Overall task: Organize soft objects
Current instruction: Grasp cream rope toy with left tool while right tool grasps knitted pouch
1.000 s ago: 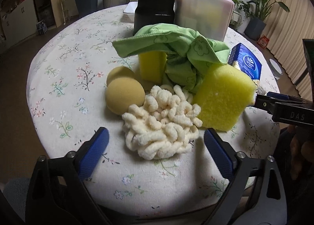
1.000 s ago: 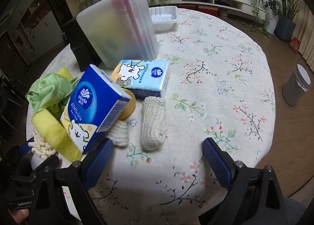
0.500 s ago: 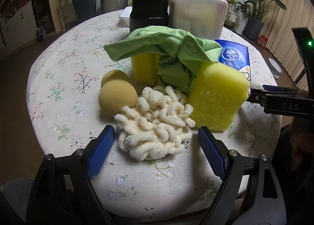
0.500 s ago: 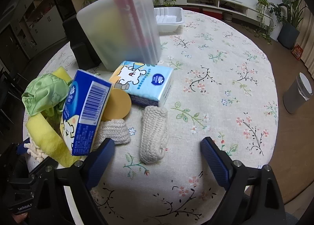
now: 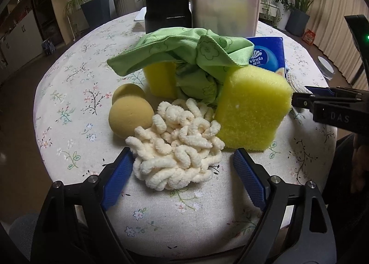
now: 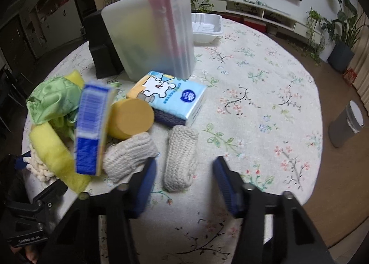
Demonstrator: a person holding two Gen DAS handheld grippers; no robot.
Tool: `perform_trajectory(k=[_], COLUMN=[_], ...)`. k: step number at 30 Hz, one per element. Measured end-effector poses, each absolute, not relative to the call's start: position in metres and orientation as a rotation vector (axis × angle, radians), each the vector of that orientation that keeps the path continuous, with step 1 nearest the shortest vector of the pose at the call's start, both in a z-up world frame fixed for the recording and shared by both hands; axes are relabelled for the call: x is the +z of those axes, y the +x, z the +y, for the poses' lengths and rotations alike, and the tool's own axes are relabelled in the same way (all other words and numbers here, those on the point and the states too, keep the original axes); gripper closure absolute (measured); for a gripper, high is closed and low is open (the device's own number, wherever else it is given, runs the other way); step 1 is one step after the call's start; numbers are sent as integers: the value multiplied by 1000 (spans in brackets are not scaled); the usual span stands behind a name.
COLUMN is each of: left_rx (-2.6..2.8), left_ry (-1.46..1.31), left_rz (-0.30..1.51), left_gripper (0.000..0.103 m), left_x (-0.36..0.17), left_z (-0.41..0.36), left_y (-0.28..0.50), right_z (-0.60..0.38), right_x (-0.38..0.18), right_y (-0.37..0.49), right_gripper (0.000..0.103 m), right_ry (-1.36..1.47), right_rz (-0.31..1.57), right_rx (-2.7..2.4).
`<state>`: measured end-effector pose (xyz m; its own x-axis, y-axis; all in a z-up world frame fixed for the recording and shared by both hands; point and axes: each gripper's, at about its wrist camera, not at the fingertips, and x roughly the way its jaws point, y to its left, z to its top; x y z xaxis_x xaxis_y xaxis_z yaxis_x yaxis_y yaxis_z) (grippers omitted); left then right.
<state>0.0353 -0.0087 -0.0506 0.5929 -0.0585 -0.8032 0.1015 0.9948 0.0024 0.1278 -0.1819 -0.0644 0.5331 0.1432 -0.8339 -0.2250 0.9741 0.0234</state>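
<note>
Item: knitted pad [image 6: 181, 155], lying lengthwise on the table [image 6: 265, 93] between my right gripper [image 6: 184, 185] jaws, which are closing, not yet touching it. I centre on it and avoid its twin [image 6: 129, 155] at the left. Left gripper [image 5: 182, 178]: wide open, empty, straddling the chenille mitt [image 5: 177, 148]. Open room: right half; table edge near.

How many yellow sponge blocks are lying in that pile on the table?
2. One large yellow sponge block stands at the pile's right, beside the fluffy cream mop head. A second yellow block sits behind, partly under the green cloth, which may hide more.
</note>
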Motion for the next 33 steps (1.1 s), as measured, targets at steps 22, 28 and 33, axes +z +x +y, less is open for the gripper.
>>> perform_trajectory(k=[22,28,33], left_rx=[-122,-144,-165], left_ry=[2,-39,-67], left_rz=[898,871,869], left_gripper=[90,93,93], left_x=[-43,-37,-32], left_z=[6,11,15], left_y=[37,29,20], right_z=[-166,-169,-171], right_x=[-60,-53,-49], right_y=[121,113,110], right_gripper=[78,78,78], right_ry=[-217,-195,-181], right_rz=[960,928,910], right_rx=[261,272,277])
